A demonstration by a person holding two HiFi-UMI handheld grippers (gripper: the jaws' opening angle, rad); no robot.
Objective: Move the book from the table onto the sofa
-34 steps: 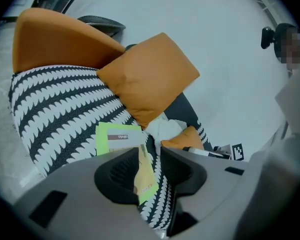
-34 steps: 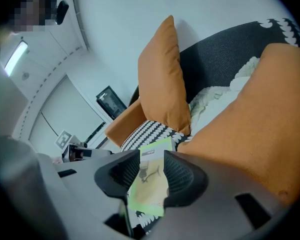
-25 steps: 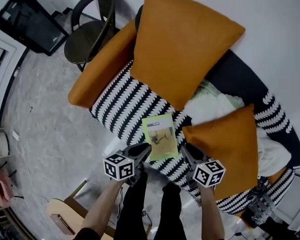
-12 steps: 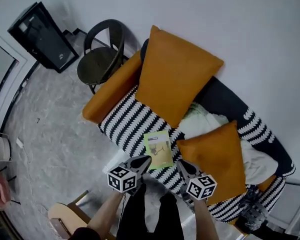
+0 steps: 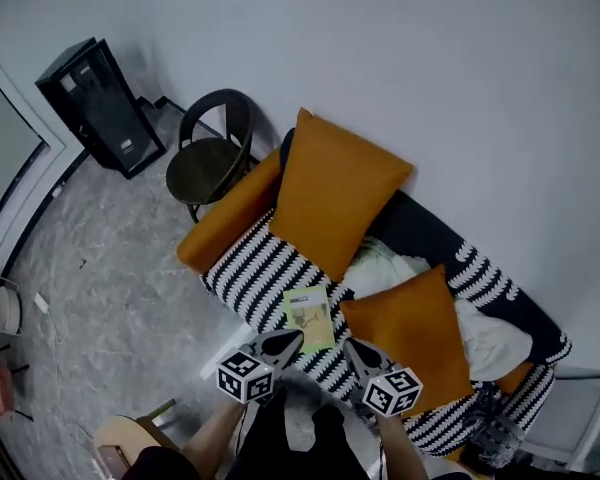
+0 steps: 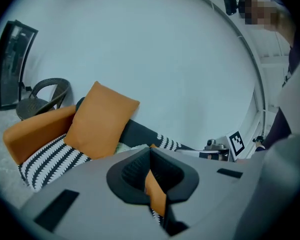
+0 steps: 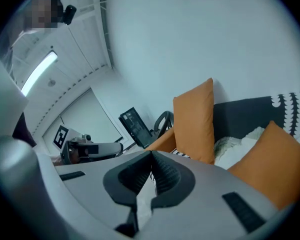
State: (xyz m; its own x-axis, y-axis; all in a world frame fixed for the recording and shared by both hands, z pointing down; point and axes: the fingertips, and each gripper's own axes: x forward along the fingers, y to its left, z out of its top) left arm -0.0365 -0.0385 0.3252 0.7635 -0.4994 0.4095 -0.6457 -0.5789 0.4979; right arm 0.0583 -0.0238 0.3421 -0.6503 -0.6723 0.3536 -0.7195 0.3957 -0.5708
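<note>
Lying flat on the striped sofa (image 5: 252, 268), the book (image 5: 308, 318) is untouched.
The left gripper (image 5: 290, 341) and the right gripper (image 5: 353, 348) are held closed and empty near it (an orange cushion (image 5: 412, 330) lies beside).

Left gripper (image 5: 291, 340), right gripper (image 5: 353, 348) raised away from book (image 5: 307, 318); jaws just closed, nothing between.

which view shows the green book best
The head view: the book lies flat on the striped sofa seat, cover up, in plain sight. Both gripper views show orange cushions but not the book.
</note>
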